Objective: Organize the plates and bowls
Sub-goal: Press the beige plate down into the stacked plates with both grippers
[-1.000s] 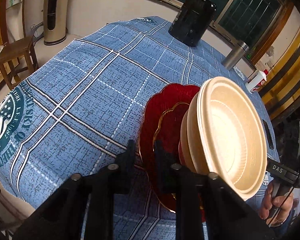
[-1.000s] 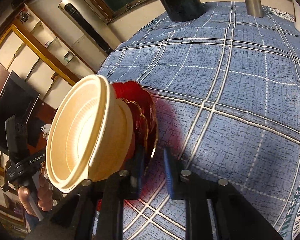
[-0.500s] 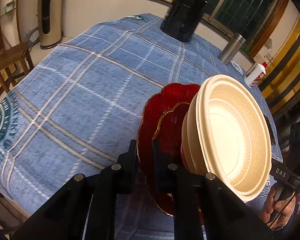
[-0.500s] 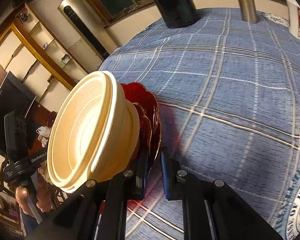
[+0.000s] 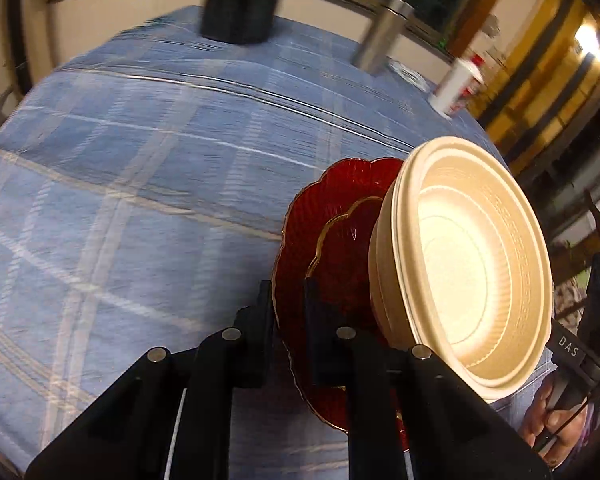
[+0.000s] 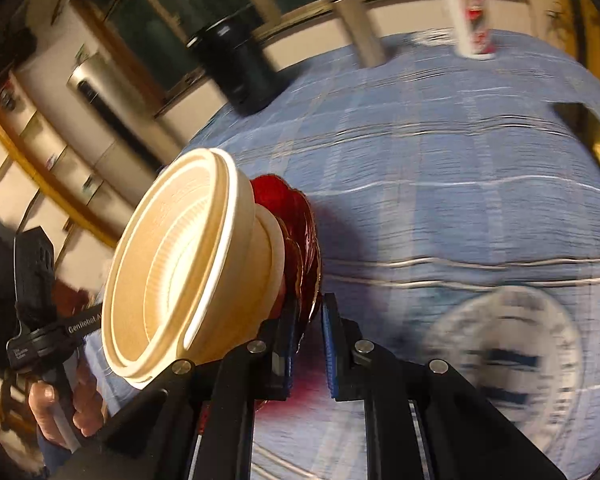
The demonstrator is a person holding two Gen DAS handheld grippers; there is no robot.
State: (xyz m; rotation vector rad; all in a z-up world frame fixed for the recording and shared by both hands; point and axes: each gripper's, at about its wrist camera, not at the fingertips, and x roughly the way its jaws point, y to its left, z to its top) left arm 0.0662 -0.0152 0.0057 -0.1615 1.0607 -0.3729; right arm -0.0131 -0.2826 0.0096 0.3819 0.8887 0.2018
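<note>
A stack of red scalloped plates [image 5: 332, 216] with cream bowls [image 5: 472, 264] nested on top is held above the blue plaid tablecloth [image 5: 140, 160]. My left gripper [image 5: 288, 308] is shut on the near rim of the big red plate. My right gripper [image 6: 310, 328] is shut on the opposite rim of the red plates [image 6: 300, 216], with the cream bowls [image 6: 180, 272] at its left. Each view shows the other gripper's handle in a hand beyond the stack.
At the table's far edge stand a black cylindrical container [image 5: 240, 4], a steel flask [image 5: 380, 32] and a white and red bottle [image 5: 456, 84]. They also show in the right wrist view: container [image 6: 236, 68], flask [image 6: 356, 24], bottle [image 6: 468, 16].
Both grippers have carried the stack across the table toward the side with the flask and bottle. Both views are motion-blurred now. The grips on the plate rim are unchanged.
</note>
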